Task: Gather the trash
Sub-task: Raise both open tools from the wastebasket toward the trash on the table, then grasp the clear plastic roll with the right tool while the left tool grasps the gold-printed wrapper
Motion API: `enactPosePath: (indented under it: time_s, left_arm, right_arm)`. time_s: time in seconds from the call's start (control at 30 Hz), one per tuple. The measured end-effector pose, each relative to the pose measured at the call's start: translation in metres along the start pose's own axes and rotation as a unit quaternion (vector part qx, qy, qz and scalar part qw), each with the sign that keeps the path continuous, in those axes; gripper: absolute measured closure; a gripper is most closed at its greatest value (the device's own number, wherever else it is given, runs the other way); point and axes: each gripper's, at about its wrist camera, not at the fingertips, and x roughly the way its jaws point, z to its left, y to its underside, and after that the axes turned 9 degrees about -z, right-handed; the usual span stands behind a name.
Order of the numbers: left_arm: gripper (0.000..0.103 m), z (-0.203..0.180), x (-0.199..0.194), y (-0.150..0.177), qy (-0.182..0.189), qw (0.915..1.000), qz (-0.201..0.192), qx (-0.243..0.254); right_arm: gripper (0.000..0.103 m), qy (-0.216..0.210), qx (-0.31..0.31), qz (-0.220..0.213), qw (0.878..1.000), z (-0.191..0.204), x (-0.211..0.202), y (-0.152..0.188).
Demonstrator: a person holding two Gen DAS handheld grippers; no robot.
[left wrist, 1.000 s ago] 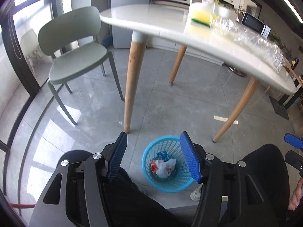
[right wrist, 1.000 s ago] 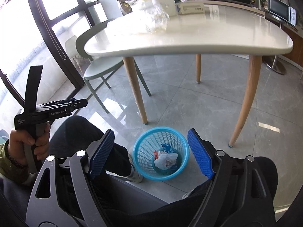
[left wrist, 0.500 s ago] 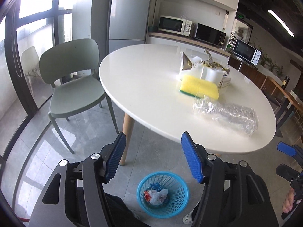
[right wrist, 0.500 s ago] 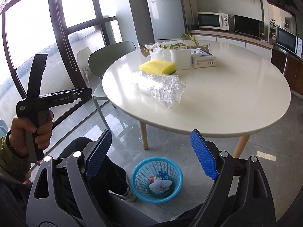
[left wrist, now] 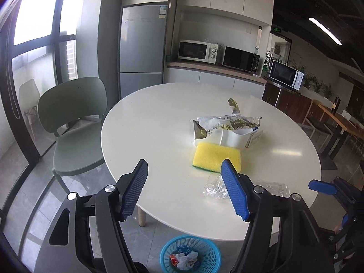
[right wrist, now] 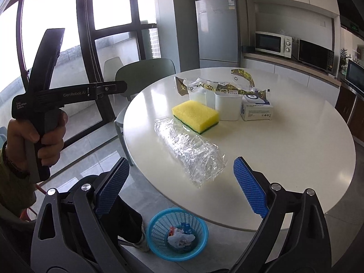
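A crumpled clear plastic wrapper (right wrist: 190, 149) lies on the white round table (right wrist: 295, 136), near its front edge; in the left wrist view the wrapper (left wrist: 216, 187) shows partly behind a finger. A torn printed snack wrapper (right wrist: 218, 84) lies further back. On the floor under the table edge stands a blue basket (right wrist: 177, 233) with trash in it. My left gripper (left wrist: 184, 183) and right gripper (right wrist: 180, 180) both hover above the near table edge. Their jaws are opening, with nothing between them.
A yellow sponge (right wrist: 195, 115), a white cup (right wrist: 228, 105) and a small white box (right wrist: 256, 111) stand mid-table. A green chair (left wrist: 75, 125) is at the left of the table. A fridge (left wrist: 142, 52) and microwaves line the back wall.
Both grippers rose from low over the floor basket to above table height. The view swung up from under the table to its top. Both sets of jaws spread wider.
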Motion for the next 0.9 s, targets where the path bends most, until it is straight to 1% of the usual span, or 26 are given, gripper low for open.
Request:
enactPosePath:
  time_s: [0.07,0.13,0.33,0.57,0.63,0.7,0.77,0.83,0.9]
  left_arm:
    - [0.036,-0.003,0.008,-0.005,0.009,1.0,0.003,0.002]
    - [0.036,-0.002,0.017,-0.011,0.015,0.9999,0.005,0.0]
    - [0.036,-0.001,0.047,-0.019,0.018,0.9998,0.01,0.006]
    - [0.036,-0.003,0.082,-0.021,0.027,0.9994,0.022,0.006]
    - [0.036,-0.001,0.094,-0.021,0.027,0.9993,0.022,0.014]
    - [0.036,0.005,0.105,-0.021,0.029,0.9992,0.025,0.01]
    - [0.036,0.013,0.115,-0.021,0.051,0.9979,0.037,-0.012]
    - [0.036,0.018,0.122,-0.021,0.076,0.9954,0.049,-0.03]
    - [0.037,0.019,0.125,-0.021,0.095,0.9935,0.051,-0.037]
  right_arm:
    - [0.014,-0.005,-0.005,0.006,1.0,-0.004,0.009,-0.006]
    - [0.012,-0.013,-0.011,0.013,1.0,-0.006,0.017,-0.009]
    - [0.011,-0.026,-0.024,0.042,0.998,-0.011,0.047,-0.011]
    - [0.011,-0.034,-0.021,0.075,0.996,-0.014,0.071,-0.005]
    - [0.011,-0.034,-0.012,0.083,0.996,-0.016,0.078,-0.005]
    - [0.011,-0.037,-0.002,0.088,0.995,-0.019,0.082,-0.006]
    - [0.011,-0.039,0.003,0.096,0.995,-0.021,0.087,-0.005]
    - [0.017,-0.04,0.003,0.106,0.994,-0.022,0.092,-0.002]
    - [0.021,-0.043,0.001,0.111,0.993,-0.02,0.095,-0.001]
